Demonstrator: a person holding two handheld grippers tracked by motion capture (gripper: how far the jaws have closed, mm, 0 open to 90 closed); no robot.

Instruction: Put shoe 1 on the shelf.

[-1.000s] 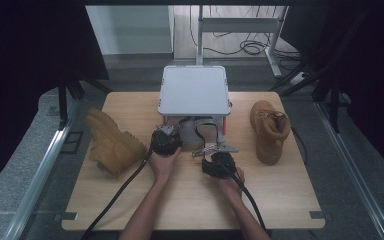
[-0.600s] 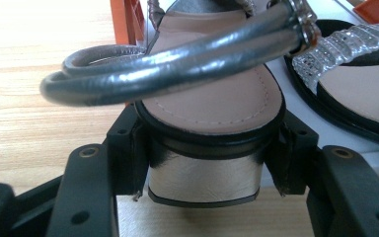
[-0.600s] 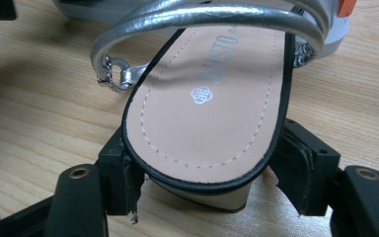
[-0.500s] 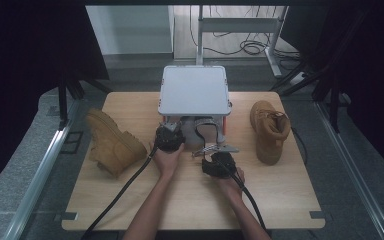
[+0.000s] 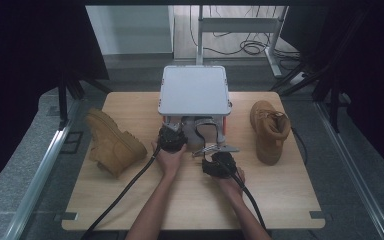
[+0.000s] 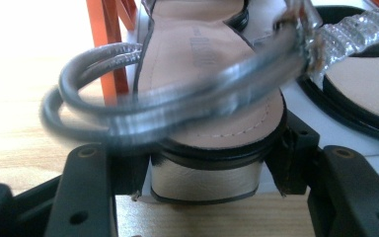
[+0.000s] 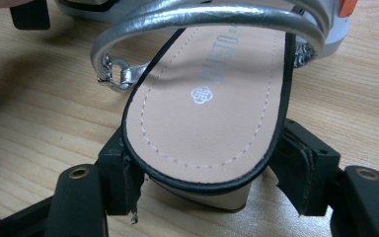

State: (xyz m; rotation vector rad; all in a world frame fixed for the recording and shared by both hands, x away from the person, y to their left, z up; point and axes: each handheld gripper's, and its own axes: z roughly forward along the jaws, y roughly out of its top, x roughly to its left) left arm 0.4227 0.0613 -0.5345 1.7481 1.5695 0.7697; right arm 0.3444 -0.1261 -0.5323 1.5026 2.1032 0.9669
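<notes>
While my left gripper (image 6: 202, 197) has its jaws clamped on the heel of one silver-strapped sandal (image 6: 212, 89), my right gripper (image 7: 207, 197) grips the heel of the other sandal (image 7: 212, 108) the same way, each shoe's heel wedged squarely between the pads. Both sandals sit low over the table (image 5: 280, 200) before the grey rack (image 5: 195, 90); I judge this the carrying step, and next each must be lifted clear and set down level.
</notes>
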